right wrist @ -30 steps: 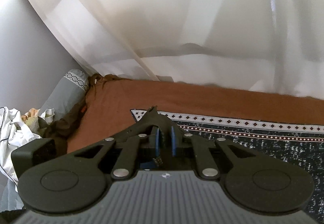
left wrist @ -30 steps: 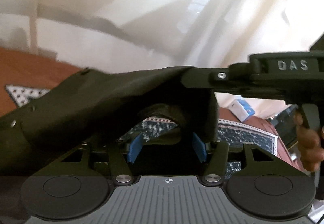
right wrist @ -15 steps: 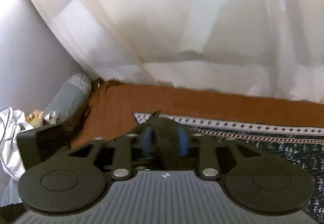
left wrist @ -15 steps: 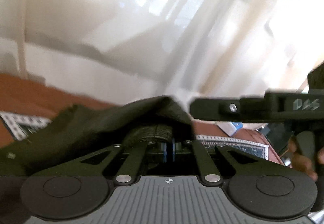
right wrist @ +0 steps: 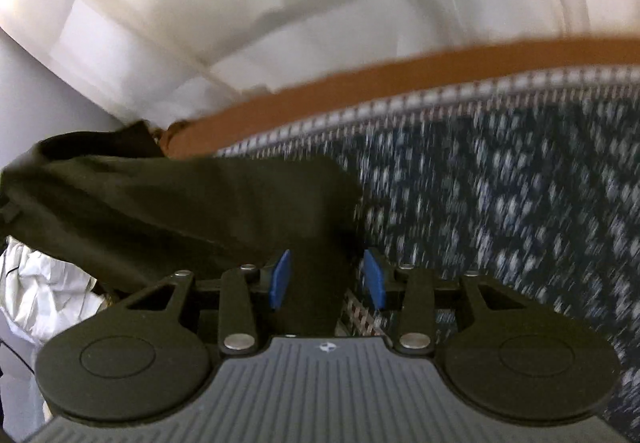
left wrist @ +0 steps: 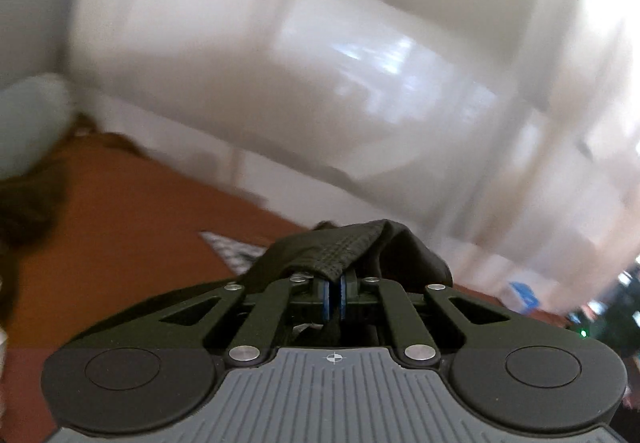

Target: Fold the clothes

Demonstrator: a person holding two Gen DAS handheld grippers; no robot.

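White curtains (right wrist: 248,3) fill the upper part of both views, much blurred. Below them lies a brown bed sheet (left wrist: 132,227), and on it a dark blue patterned cloth (right wrist: 500,211) with a pale border.

The task's thing is a dark olive garment (right wrist: 180,211). In the right wrist view it lies spread to the left of the patterned cloth and partly on it, and one strip of it runs down between the gripper's fingers. At the left edge a crumpled white garment (right wrist: 44,283) shows beside it.

I judge the dark garment to be soft, light and limp: it sags and makes folds under its own weight, so it will not keep a shape when lifted. It does not look slippery. A thick edge such as a hem or a ribbed band should give the surest hold, and two points well apart would keep it flat.

The left gripper (left wrist: 334,293) has its blue pads pressed almost together on a ribbed edge of the garment, which bunches up over the fingers. The right gripper (right wrist: 327,275) stands wide, its pads well apart; cloth lies between them, but they do not pinch it.
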